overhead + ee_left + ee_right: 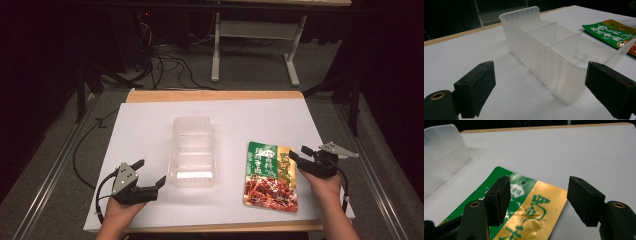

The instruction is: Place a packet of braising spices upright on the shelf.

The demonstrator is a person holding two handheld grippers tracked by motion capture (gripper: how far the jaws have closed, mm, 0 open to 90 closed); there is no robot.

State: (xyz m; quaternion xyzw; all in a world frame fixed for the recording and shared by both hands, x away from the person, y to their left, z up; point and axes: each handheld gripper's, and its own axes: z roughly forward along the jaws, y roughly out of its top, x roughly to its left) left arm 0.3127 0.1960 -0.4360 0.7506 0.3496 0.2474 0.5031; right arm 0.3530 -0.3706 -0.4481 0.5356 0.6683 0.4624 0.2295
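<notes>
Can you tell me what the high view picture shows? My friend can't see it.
A white table holds a clear plastic box in the middle and a green food packet to its right. A person's left tool is open beside the box, and the right tool is open at the packet's top edge.

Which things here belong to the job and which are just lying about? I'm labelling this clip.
Likely in the job:
- clear ribbed plastic tray with three compartments, by the open left gripper
- green and gold food packet, under the open right gripper

Just about:
- white metal frame on the floor beyond
- black cables
</notes>
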